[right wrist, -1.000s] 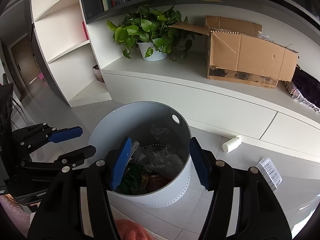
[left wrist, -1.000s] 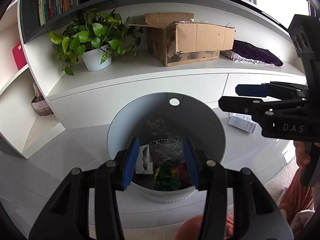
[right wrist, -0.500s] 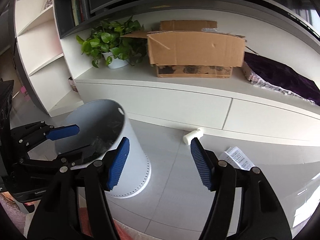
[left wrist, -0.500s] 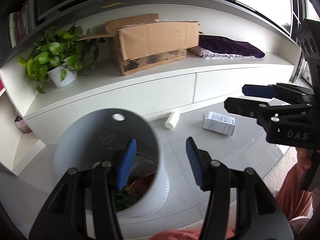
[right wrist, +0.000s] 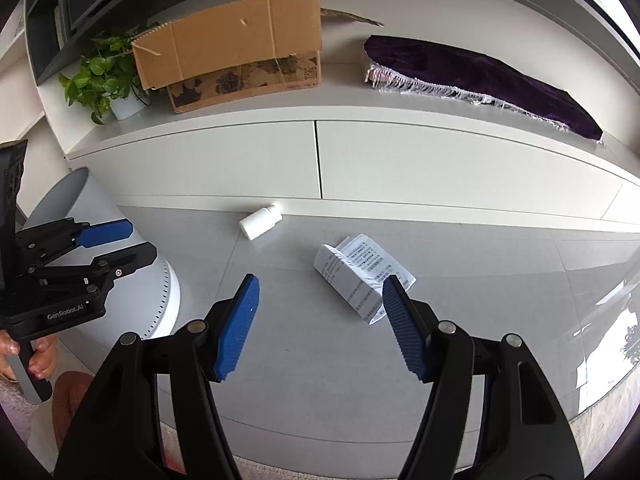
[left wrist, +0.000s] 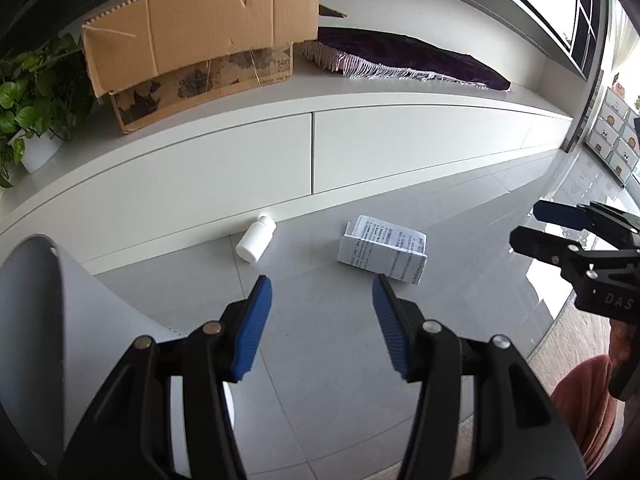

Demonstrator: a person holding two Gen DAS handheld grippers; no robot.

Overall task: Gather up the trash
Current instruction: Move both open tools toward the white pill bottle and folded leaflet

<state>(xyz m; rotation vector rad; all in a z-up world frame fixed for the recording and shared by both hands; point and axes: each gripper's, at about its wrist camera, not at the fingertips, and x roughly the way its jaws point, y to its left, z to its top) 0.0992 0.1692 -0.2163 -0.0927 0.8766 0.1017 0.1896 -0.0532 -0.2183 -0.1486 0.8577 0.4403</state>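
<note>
I've got both grippers over the grey floor, facing the white cabinet. Left gripper [left wrist: 322, 300] is spread wide w/ nothing between the blue pads; right gripper [right wrist: 320, 300] same, wide apart & empty. Trash on the floor: white bottle [left wrist: 256, 239] lies on its side just beside the cabinet base, folded leaflet [left wrist: 382, 249] lies near it to the right, the two apart. In the right view the leaflet [right wrist: 362, 274] sits just ahead of my right pad, bottle [right wrist: 260, 222] further back. Bin [right wrist: 120, 248] stands on the left, near the left gripper [right wrist: 116, 244]. Up on the cabinet: cardboard box [left wrist: 200, 44], plant [right wrist: 104, 76], purple cloth [right wrist: 480, 76]
</note>
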